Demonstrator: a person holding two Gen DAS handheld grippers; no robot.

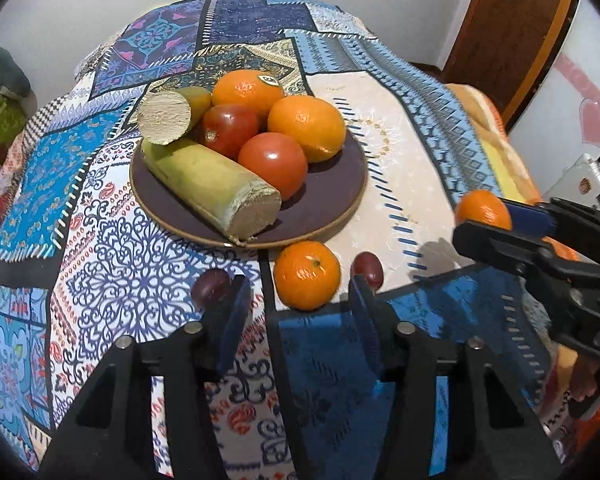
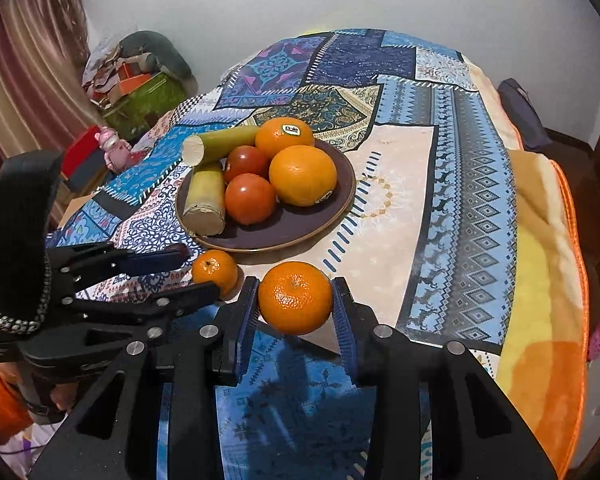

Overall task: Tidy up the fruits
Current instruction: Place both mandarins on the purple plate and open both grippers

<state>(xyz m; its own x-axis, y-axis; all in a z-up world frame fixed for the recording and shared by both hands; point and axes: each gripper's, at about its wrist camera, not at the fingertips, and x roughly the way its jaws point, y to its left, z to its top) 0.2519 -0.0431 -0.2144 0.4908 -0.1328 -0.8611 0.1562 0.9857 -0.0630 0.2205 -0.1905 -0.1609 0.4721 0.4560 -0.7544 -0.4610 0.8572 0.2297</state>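
Patchwork tablecloth fills most of both views, blue/white/orange panels, cream panel toward frame right.

Dark plate sits mid-frame on the cloth. On it: two cut pale-green stalks, one lying along the plate's left side, the other propped across it at upper left. Two large oranges at the back/right of the plate, both stickered in the right wrist view. Two red tomatoes in the middle, touching the oranges.

Right gripper: jaws clamped on a small mandarin, blue pads pressing both sides. In the left wrist view the same pair shows at the right edge, fruit clear of the cloth with a shadow under it.

Left gripper: lower centre of its own view, jaws apart, nothing between the pads. Second mandarin lies on the cloth just below the plate rim, just ahead of the fingertips, roughly centred on the gap, not touched.

Two dark red grapes on the cloth: left grape partly behind the left finger, right grape just beyond the right finger, beside the loose mandarin.

Cluttered boxes on the floor, upper left in the right wrist view.
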